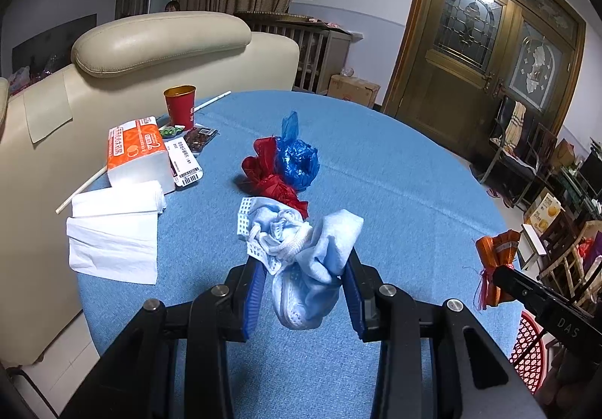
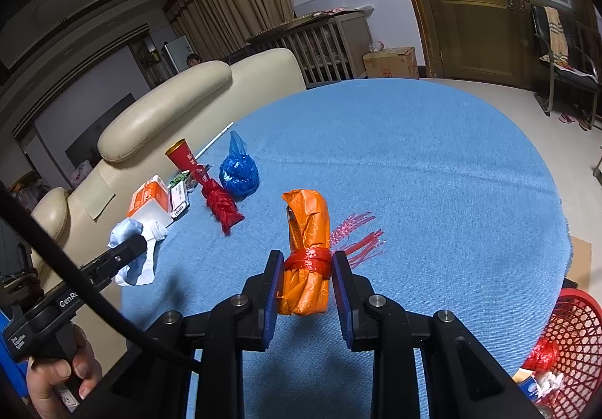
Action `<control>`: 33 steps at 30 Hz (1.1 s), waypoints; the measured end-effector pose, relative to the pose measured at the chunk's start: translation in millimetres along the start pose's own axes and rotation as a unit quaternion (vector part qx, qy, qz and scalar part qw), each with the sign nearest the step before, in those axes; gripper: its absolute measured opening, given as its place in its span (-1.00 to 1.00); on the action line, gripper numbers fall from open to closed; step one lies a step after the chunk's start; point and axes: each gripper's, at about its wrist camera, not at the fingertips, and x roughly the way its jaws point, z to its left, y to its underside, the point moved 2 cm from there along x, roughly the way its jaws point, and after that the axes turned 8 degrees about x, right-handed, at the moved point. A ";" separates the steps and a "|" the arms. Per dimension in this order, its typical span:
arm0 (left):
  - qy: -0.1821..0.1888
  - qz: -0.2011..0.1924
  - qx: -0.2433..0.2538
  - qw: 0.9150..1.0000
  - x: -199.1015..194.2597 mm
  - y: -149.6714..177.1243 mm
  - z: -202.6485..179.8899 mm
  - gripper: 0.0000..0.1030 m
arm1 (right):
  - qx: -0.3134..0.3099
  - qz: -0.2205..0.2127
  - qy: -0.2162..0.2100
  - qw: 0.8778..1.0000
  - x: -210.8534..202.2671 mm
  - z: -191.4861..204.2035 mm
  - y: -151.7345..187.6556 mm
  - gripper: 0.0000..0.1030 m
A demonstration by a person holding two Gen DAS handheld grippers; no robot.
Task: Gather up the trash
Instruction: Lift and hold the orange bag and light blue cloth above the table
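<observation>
My left gripper (image 1: 304, 268) is shut on a crumpled light-blue face mask (image 1: 301, 253) and holds it above the blue tablecloth (image 1: 395, 174); the mask also shows at the left of the right wrist view (image 2: 128, 234). My right gripper (image 2: 306, 268) is shut on an orange bundle tied with red string (image 2: 306, 242), seen at the right edge of the left wrist view (image 1: 496, 261). A red bag wad (image 1: 271, 170) and a blue bag wad (image 1: 297, 159) lie on the cloth beyond the mask. A red mesh trash basket (image 2: 575, 343) stands at the table's right edge.
At the table's left are a red paper cup (image 1: 180, 105), an orange tissue pack (image 1: 137, 152), white tissues (image 1: 113, 234), a barcode slip (image 1: 184, 163) and a straw (image 1: 210, 101). A cream sofa (image 1: 158, 39) stands behind. The basket holds some trash.
</observation>
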 end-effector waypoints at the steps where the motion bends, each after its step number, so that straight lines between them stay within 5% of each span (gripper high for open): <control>1: 0.000 0.000 0.001 1.000 -0.3 0.3 0.0 -0.23 | 0.000 -0.001 -0.001 1.000 -0.5 0.0 -0.1 -0.45; 33: 0.013 -0.012 0.039 0.999 -14.2 -1.5 -37.2 -0.23 | 0.021 -0.035 -0.014 0.999 -31.5 -16.5 1.7 -0.45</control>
